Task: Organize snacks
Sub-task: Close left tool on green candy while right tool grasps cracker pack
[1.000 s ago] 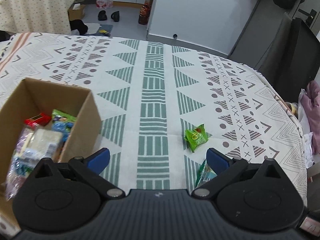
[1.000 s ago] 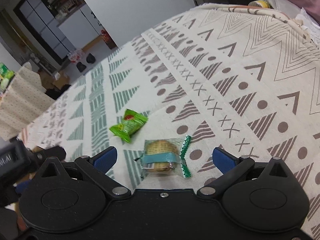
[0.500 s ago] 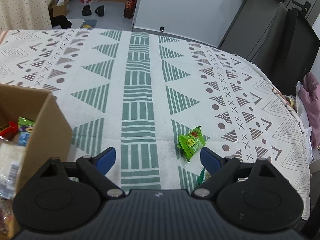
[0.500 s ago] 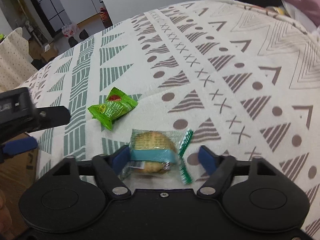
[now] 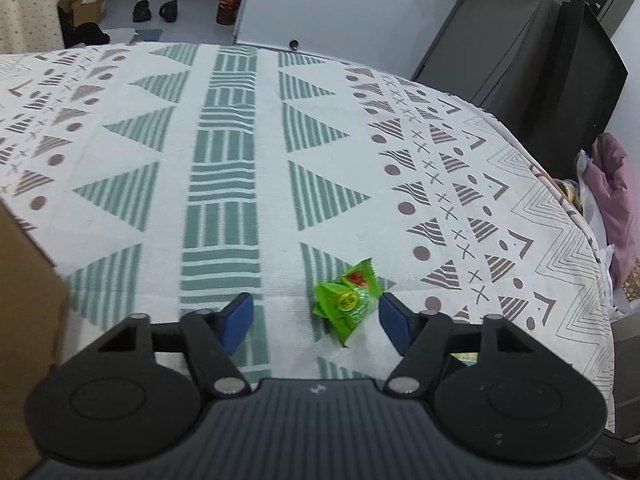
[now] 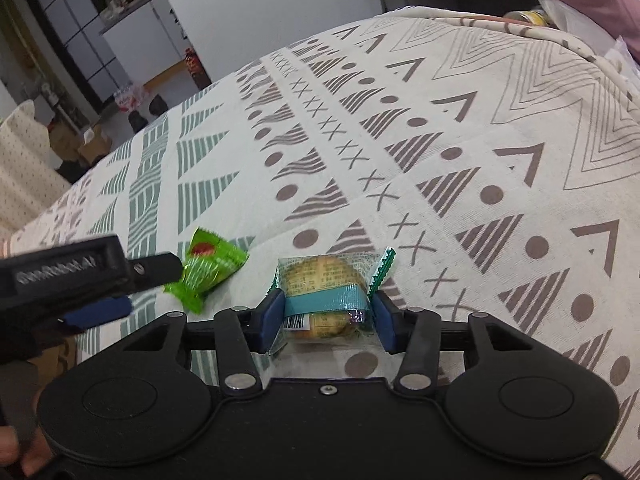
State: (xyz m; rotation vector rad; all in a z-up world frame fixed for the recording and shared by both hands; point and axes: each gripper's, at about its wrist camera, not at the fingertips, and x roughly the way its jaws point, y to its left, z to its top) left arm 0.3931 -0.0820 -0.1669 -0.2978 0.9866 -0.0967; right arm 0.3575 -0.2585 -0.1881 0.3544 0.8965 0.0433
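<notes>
Left tongs spread wide, low over the patterned cloth on the surface, blue pads either side of a green packet. Packet lying flat on the cloth, nearer the right pad, almost touching it; well clear of the left pad. Crinkled green wrapper with a yellow round mark and a red spot toward its far end. Brown side of a cardboard box at the left edge of that view, contents out of sight.

Right tongs drawn narrow, both blue pads pressed against a clear-wrapped cookie, one on each side of the wrapper. Teal band across the wrapper's middle, green zigzag seal at the far right end, barcode label near the left pad. Whether lifted or resting on the cloth: cannot tell.

In the right view, same green packet just left of the cookie, not touching it, with the left tongs reaching in from the left edge, one black finger crossing its near end, one blue pad below.

Beyond the surface: white wall, dark cabinet, pink fabric at the right.
</notes>
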